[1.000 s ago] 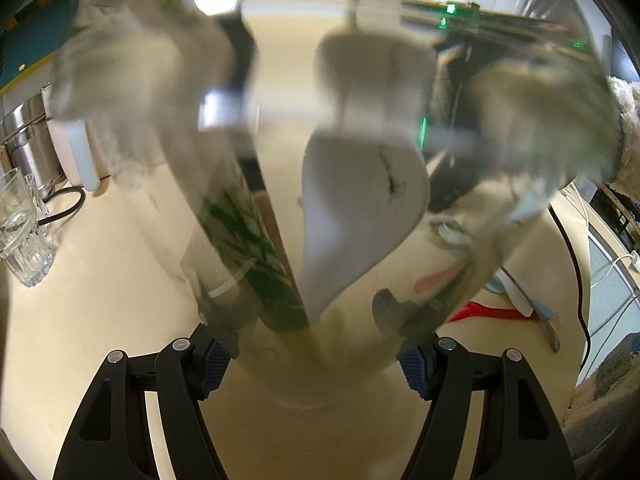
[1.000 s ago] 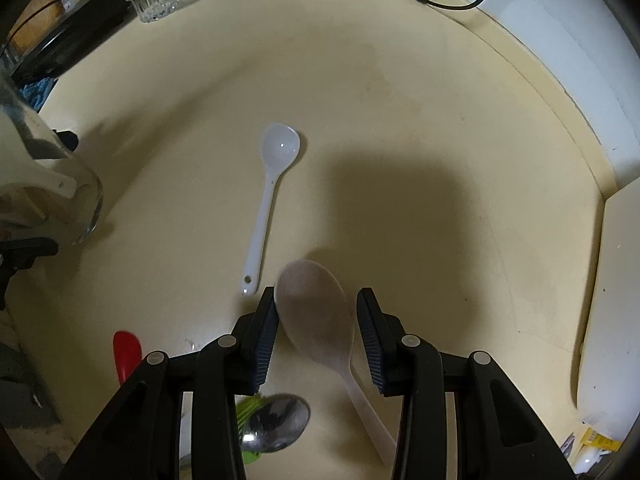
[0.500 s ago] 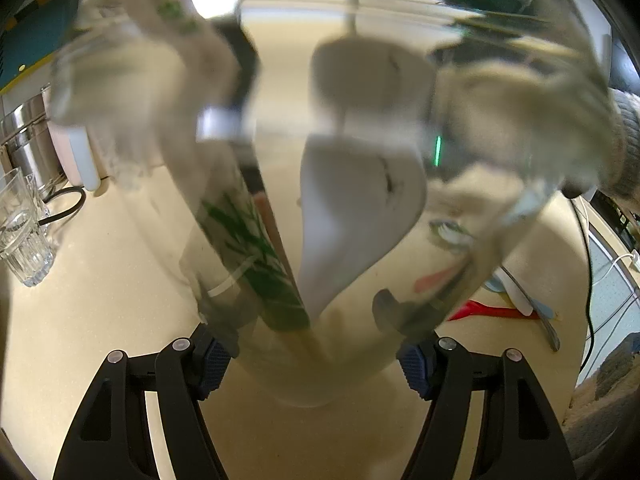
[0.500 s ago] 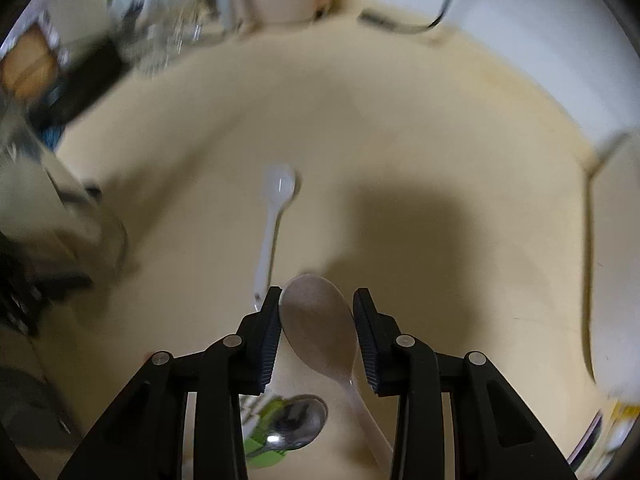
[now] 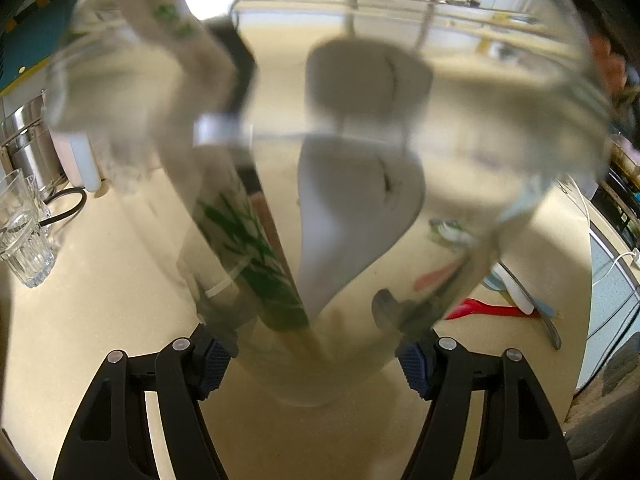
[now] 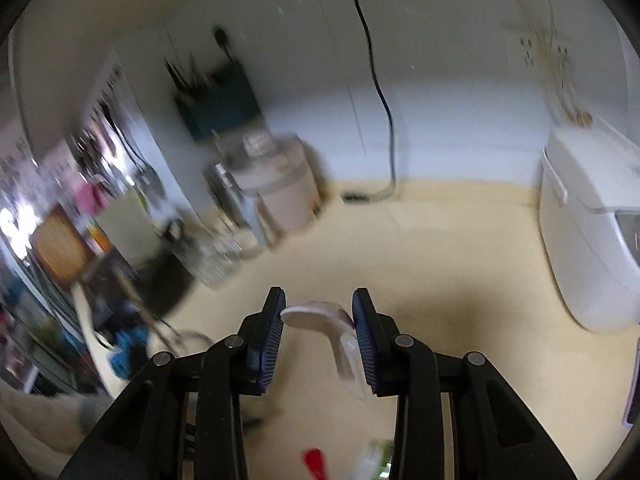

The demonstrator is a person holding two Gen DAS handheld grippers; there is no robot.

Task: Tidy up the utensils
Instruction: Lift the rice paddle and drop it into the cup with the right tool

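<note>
A tall clear glass jar (image 5: 320, 208) is clenched between the pads of the left tool (image 5: 314, 354), low on its wall, standing on the cream surface (image 5: 100, 320). Inside are seen a white paddle-shaped rice scoop (image 5: 356, 216), a paper sleeve with green leaf print (image 5: 256, 256), probably chopsticks, and other handles too blurred to name. The left view reads the same as a second ago: jar and tool are unmoved.

The change is on the right. A second ago the right tool (image 6: 318, 334) was low over the surface with a translucent white plastic spoon (image 6: 320, 316) lying between its pads. Now the surface has dropped away, the view has swung up to the wall and appliances, and the spoon is carried clear of the surface. It is grasped across its bowl, edge-on, with the handle hanging down beside the right pad. Heavy blur marks fast travel.

Judgement: the pick is done and the carry to the jar is under way; insertion is not yet made.

A red plastic utensil (image 5: 492, 312), a blue-handled one and a grey metal one are left on the surface beside the jar. A clear ribbed drinking glass (image 5: 24, 240) stands near the left edge.

No brand, label or writing can be read; the white lidded appliance (image 6: 588, 240) bears marks too small to tell.
</note>
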